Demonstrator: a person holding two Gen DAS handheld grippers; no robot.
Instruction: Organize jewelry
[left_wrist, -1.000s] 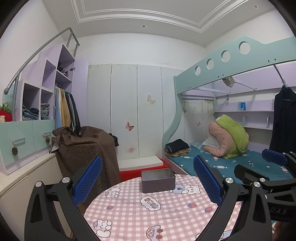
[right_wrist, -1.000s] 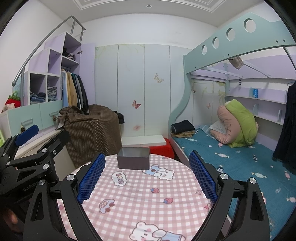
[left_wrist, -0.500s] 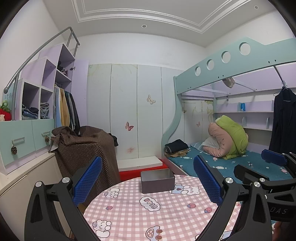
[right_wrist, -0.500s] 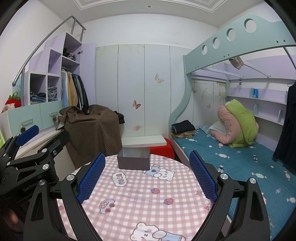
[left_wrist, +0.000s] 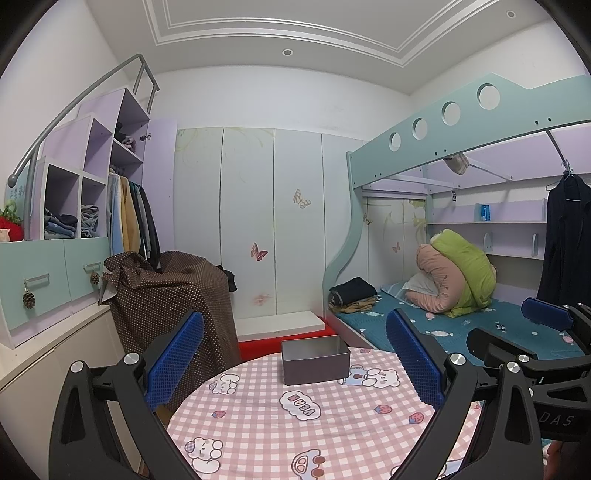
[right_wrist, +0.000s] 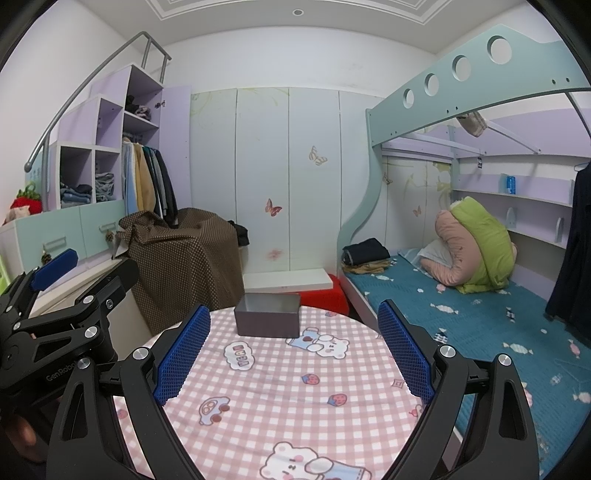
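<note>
Both grippers, L (left_wrist: 293, 363) & R (right_wrist: 293, 350), wide open, empty, above table (right_wrist: 295, 398) w/ grey box (right_wrist: 267, 319).

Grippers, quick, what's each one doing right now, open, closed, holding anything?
Left gripper: open, holding nothing.
Right gripper: open, holding nothing.

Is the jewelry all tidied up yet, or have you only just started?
Only just started, it seems. Nothing looks done: the grey box sits open at the far side of the round table, and no jewelry shows anywhere on the cloth. Nothing is in hand either: the left gripper and right gripper are both open and empty. Finding the jewelry and putting it away is all left.
</note>
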